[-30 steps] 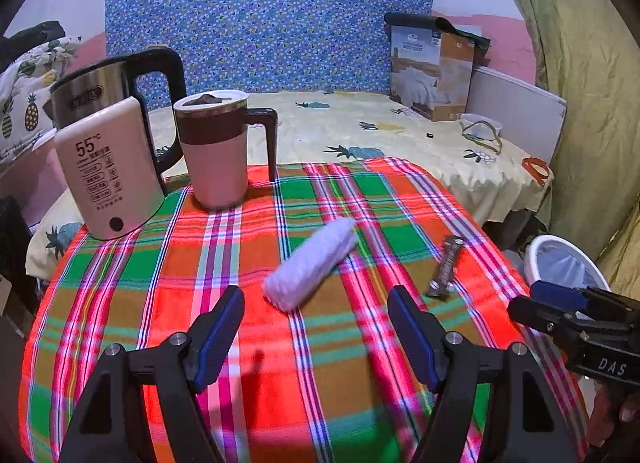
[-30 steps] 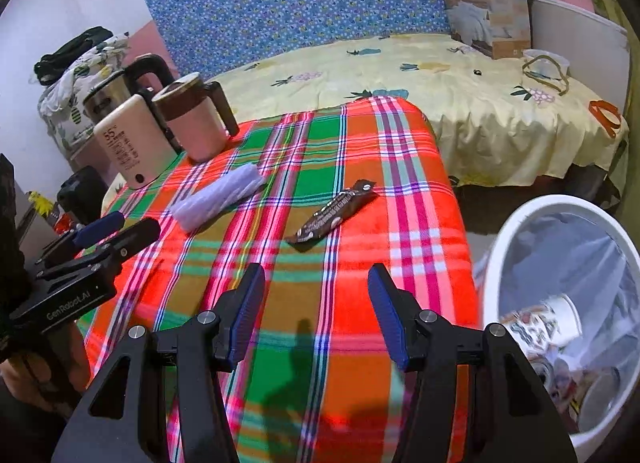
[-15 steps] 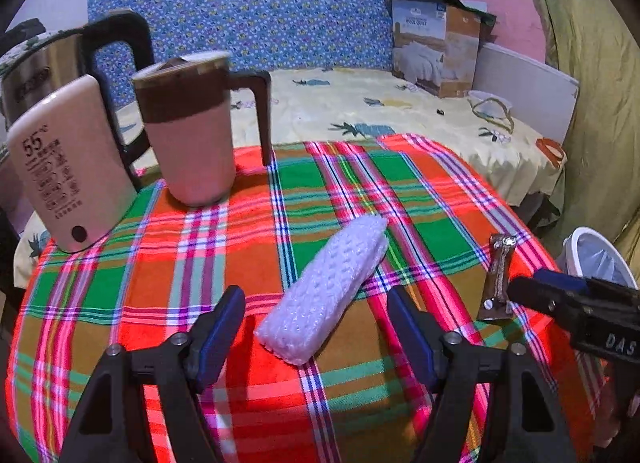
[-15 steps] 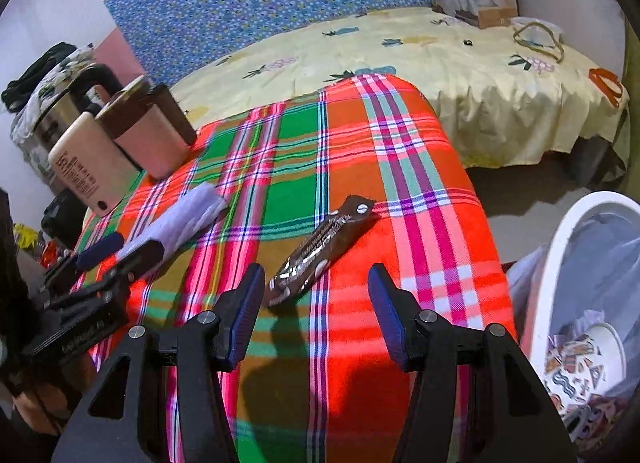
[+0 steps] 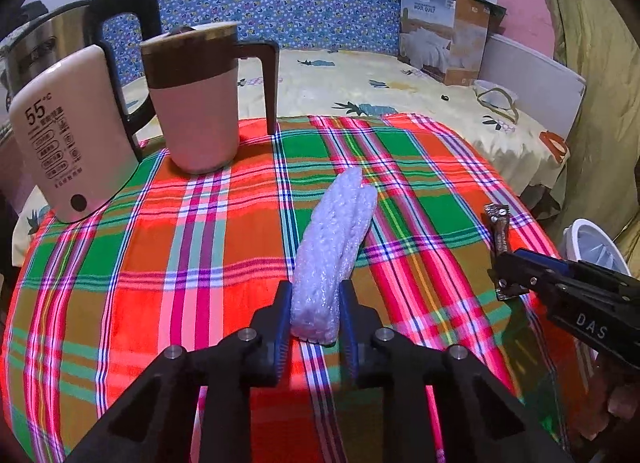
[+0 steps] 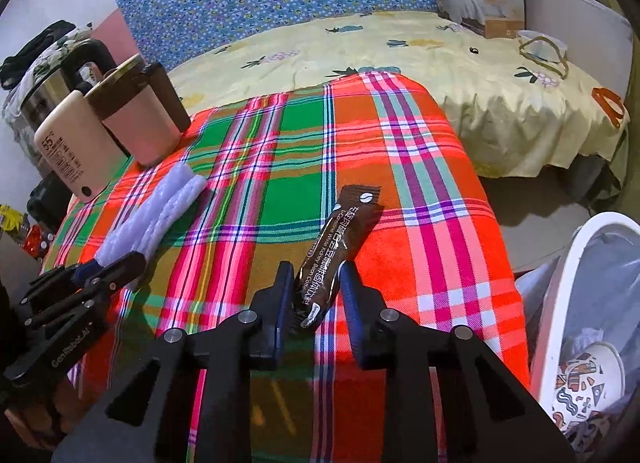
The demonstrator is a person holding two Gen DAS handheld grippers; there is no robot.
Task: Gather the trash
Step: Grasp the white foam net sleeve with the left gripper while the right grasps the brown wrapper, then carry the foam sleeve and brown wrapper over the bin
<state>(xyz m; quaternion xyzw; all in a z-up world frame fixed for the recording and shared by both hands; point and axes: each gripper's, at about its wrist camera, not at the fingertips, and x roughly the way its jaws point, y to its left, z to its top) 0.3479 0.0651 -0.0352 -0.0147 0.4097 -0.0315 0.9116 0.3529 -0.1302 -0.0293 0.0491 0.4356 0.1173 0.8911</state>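
On the plaid tablecloth [image 5: 160, 247] lies a white foam roll [image 5: 340, 223]. My left gripper [image 5: 314, 291] is shut on its near end, both blue pads pressing its sides. A brown coffee sachet [image 6: 340, 239] lies nearer the table's right edge. My right gripper [image 6: 316, 287] has its jaws closing on the sachet's near end, pads against its edges. The right wrist view shows the left gripper [image 6: 112, 267] on the foam roll [image 6: 160, 215] at lower left. In the left wrist view the right gripper [image 5: 516, 267] sits over the sachet [image 5: 498, 223].
A cream kettle [image 5: 72, 135] and a pink mug [image 5: 196, 103] stand at the table's far left. A white lined bin [image 6: 560, 263] with a patterned paper cup [image 6: 588, 379] inside stands off the right edge. Beyond the table is a bed [image 5: 360, 79] with a cardboard box [image 5: 440, 35].
Both grippers moved forward and down to the table. The left jaws closed on the foam roll, and the right jaws narrowed around the sachet.
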